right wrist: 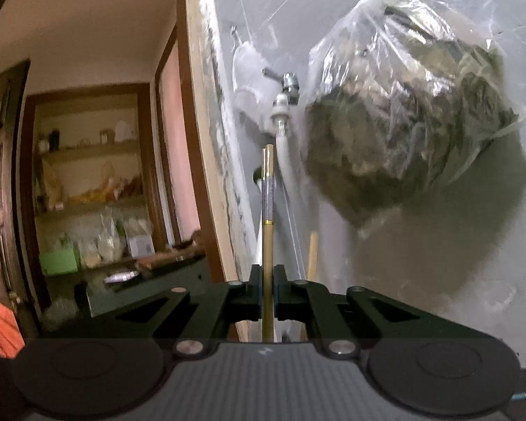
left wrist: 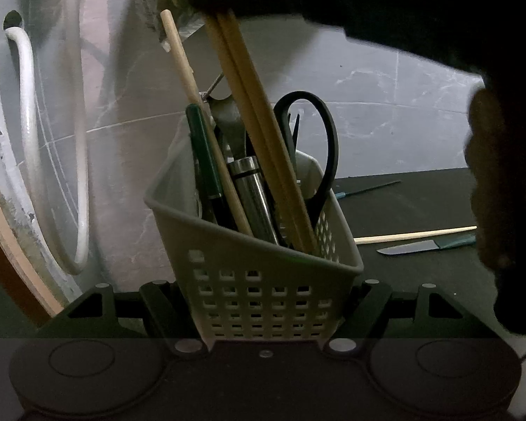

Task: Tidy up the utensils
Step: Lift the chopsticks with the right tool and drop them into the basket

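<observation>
Grey tiled wall (right wrist: 438, 298) behind, right fingers (right wrist: 268, 294) clamped on chopsticks (right wrist: 268, 210), left fingers (left wrist: 263, 301) gripping utensil basket (left wrist: 263, 280).

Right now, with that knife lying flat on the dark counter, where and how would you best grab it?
By the teal handle, I'd judge, not the bare blade. The knife lies flat, blade pointing toward the basket, so come from above with a free claw, pads across the handle's width. The loose chopstick lies close alongside, so stay clear.

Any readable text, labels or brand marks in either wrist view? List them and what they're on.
None readable.
Packets on the shelves: labels too blurred to read.
Basket, scissors, knife, chopsticks: no print visible.
</observation>
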Available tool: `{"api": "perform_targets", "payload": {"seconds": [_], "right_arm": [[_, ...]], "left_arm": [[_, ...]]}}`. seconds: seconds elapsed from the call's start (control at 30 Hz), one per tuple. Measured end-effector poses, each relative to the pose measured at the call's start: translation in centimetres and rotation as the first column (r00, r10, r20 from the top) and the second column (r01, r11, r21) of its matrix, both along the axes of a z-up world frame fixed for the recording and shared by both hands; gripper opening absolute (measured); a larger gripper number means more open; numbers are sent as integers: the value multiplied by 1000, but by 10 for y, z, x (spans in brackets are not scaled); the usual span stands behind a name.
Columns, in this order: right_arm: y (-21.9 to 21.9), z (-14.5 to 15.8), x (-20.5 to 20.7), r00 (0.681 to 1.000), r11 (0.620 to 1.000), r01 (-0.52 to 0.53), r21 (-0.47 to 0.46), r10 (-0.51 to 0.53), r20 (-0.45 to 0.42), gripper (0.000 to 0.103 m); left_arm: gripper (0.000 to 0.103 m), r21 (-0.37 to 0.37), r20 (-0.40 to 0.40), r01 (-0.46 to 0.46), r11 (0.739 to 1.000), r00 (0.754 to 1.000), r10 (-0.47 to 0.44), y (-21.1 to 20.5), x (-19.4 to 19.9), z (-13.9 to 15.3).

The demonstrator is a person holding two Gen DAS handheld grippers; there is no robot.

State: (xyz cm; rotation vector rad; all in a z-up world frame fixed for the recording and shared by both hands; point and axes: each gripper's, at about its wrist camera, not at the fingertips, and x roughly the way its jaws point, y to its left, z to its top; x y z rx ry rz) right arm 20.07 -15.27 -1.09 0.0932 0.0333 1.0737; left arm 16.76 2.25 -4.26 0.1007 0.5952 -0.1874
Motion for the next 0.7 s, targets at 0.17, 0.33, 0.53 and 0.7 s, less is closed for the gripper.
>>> {"api": "perform_targets", "payload": {"seconds": [0.17,0.33,0.53,0.7], "right_arm": [[-3,-15,-13,1000,998,31,-51,-31,2,7],[-5,-20,-25,998,992,61,-112,-59,19,8],[-15,-20,-34,997,989,82,-124,-82,6,35],[-28,-16,-41,992,987,123,-106,-125,-11,51]], "left_arm": [[76,0,4,14,1000,1000,-14,2,0,0],[76,-1,8,21,1000,1000,-21,3,-1,-1],[76,1,6,27,1000,1000,-27,3,0,-1],[76,-1,5,32,1000,999,-32,3,0,-1]]}}
